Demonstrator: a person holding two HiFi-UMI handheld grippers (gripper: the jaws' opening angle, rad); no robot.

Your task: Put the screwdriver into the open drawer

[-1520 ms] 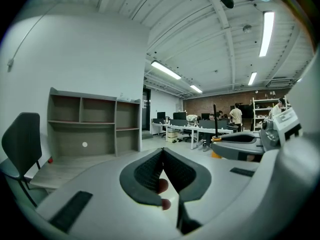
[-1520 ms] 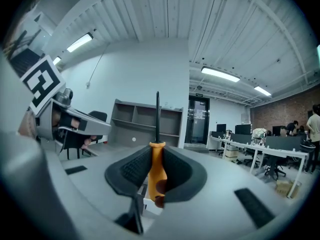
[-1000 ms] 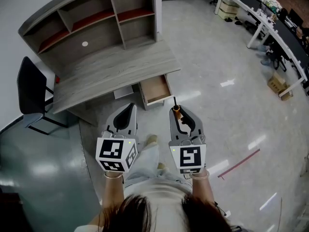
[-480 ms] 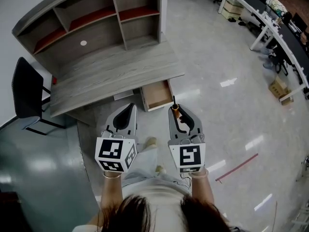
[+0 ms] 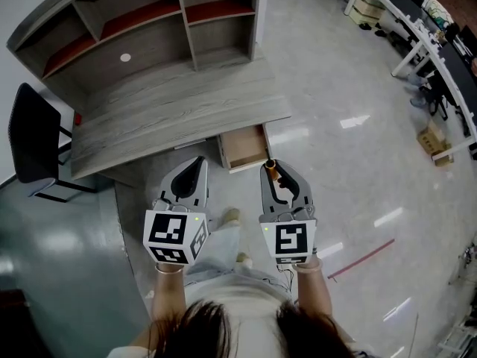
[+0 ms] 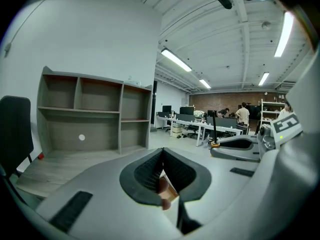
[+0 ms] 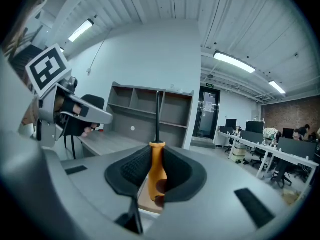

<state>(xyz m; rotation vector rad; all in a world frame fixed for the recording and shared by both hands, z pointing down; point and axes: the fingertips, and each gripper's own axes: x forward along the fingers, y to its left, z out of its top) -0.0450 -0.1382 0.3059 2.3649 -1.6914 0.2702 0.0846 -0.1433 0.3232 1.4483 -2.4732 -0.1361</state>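
1. Right hand-held gripper (image 5: 273, 169): held out in front of the person, jaws clamped on the orange handle of the screwdriver (image 5: 271, 165).
2. Screwdriver in the right gripper view (image 7: 156, 170): upright between the dark ribbed pads (image 7: 131, 170), handle end down inside the jaws, thin dark shaft pointing to 12 o'clock past the jaw tips. Carried in the air above the pale floor (image 5: 350, 170), not yet in the drawer.
3. Left hand-held gripper (image 5: 197, 162): at 9 o'clock of the right one, level with it and apart from it. Jaws brought together at the tips, gripping nothing.
4. Open drawer (image 5: 245, 146): pulled out from under the front edge of the table (image 5: 171, 114), at about 11 o'clock from the screwdriver's tip in the head view, near but apart. Light wood inside.
5. Table: grey wood grain, with a shelf unit (image 5: 149, 28) standing along its 12 o'clock side, red lining on the upper shelves.
6. Black chair (image 5: 33, 133): at the table's 9 o'clock end.
7. Thin red strip (image 5: 362, 258): flat on the floor at 4 o'clock of the right hand-held gripper, well apart from it.
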